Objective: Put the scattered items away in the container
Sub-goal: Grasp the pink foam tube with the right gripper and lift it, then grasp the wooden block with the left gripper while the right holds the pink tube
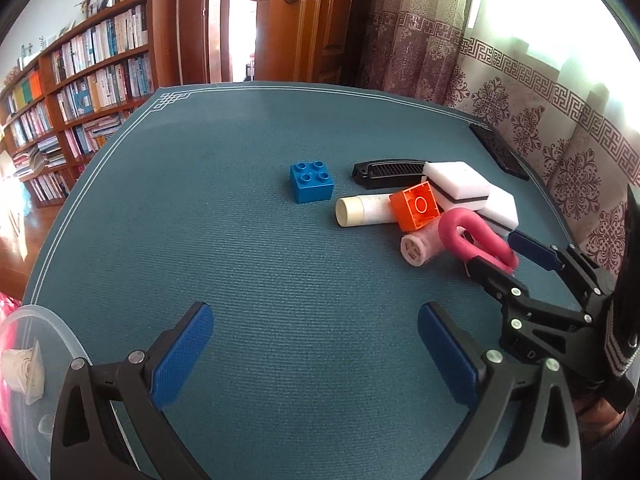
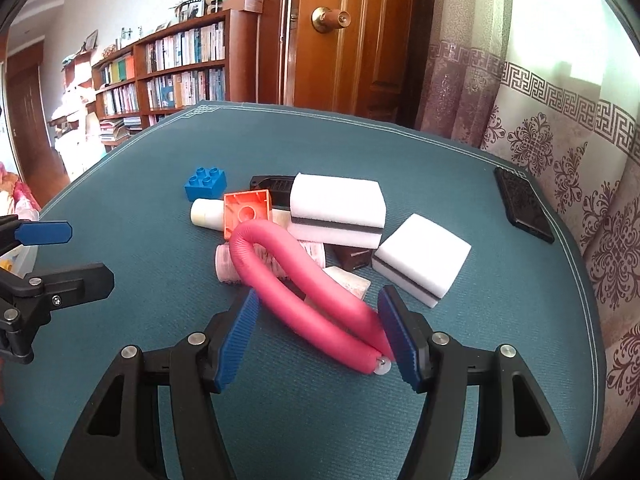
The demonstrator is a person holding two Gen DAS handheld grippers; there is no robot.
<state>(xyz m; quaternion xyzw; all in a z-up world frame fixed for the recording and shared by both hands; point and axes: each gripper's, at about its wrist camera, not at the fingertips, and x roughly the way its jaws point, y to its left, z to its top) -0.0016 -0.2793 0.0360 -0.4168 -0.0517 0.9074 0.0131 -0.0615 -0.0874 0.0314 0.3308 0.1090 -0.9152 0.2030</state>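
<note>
Right gripper [image 2: 318,332] jaws part-open, ribbed blue pads straddling the bent pink foam curler [image 2: 304,300]; far pad looks touching, near pad apart. Left gripper [image 1: 316,354] wide open, empty, over the woven teal mat [image 1: 200,220]. Pile at 12 o'clock of the right gripper: orange brick [image 2: 247,213], layered white sponges [image 2: 338,210], cream tube [image 2: 206,213]; studded blue brick [image 1: 311,181] apart. Translucent round container [image 1: 32,344] at the left gripper's 9 o'clock.
</note>
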